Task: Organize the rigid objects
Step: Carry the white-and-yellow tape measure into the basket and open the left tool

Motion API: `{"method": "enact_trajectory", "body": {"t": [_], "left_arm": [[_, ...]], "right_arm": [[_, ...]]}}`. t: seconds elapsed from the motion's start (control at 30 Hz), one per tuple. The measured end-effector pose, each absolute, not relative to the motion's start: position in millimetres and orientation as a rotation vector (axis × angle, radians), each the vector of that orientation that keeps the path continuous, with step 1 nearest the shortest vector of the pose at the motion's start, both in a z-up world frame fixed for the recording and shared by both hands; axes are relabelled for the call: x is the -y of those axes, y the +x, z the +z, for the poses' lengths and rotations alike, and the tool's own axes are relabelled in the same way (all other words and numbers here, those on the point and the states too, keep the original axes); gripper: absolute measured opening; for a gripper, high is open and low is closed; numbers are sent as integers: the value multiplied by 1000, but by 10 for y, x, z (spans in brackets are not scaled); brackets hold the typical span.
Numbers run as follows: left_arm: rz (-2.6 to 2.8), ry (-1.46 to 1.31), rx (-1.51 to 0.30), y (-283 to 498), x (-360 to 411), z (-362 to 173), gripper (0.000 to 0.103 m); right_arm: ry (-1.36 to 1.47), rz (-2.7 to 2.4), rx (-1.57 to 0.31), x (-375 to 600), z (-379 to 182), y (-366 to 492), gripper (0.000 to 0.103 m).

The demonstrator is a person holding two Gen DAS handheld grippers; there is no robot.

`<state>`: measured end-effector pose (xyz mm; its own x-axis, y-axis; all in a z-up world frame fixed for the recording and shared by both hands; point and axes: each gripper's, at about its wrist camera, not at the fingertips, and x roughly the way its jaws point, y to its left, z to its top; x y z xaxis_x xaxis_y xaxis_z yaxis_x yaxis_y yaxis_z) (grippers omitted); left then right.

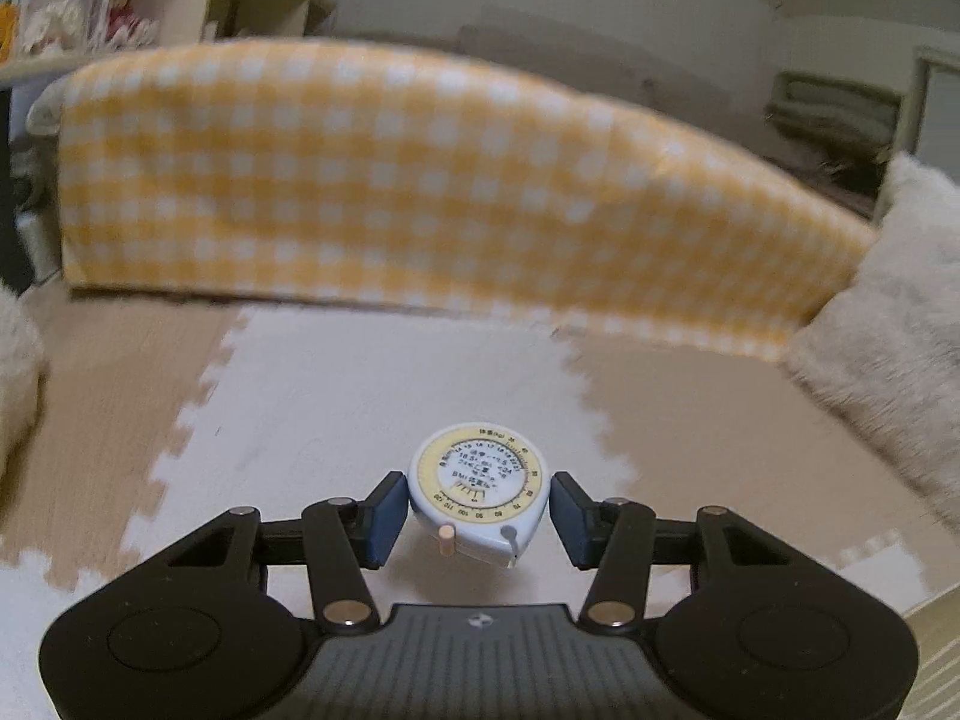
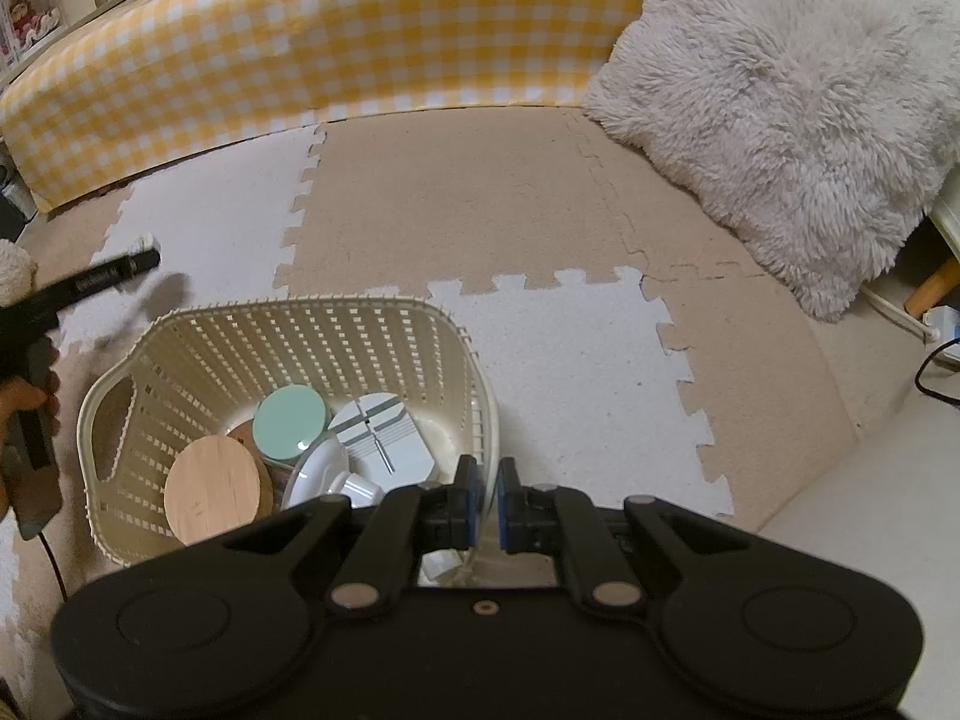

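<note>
Left hand-held gripper [image 1: 478, 510] pinches the tape measure [image 1: 478, 495] by its sides, clear of the floor mat [image 1: 360, 396], likely carrying it to the basket [image 2: 420, 324] at lower left of the right view. Right hand-held gripper [image 2: 485, 495], pads pressed together on the basket rim, steadies it. Lids [image 2: 291, 423] already inside; cushion [image 2: 780, 108] upper right, out of the way.
</note>
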<state>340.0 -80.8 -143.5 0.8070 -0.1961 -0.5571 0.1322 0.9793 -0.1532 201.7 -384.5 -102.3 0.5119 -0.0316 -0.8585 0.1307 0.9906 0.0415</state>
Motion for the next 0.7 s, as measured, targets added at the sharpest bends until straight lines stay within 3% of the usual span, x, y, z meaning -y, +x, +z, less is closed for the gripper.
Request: {"method": "enact_trajectory", "body": {"t": [0.4, 0.7], "left_arm": [[-418, -20, -553, 2944, 1498, -712, 53], [-605, 68, -612, 2547, 2022, -660, 53]], "right_arm": [[135, -101, -1031, 3872, -1031, 2018, 6], [152, -99, -1030, 3892, -1039, 2007, 6]]}}
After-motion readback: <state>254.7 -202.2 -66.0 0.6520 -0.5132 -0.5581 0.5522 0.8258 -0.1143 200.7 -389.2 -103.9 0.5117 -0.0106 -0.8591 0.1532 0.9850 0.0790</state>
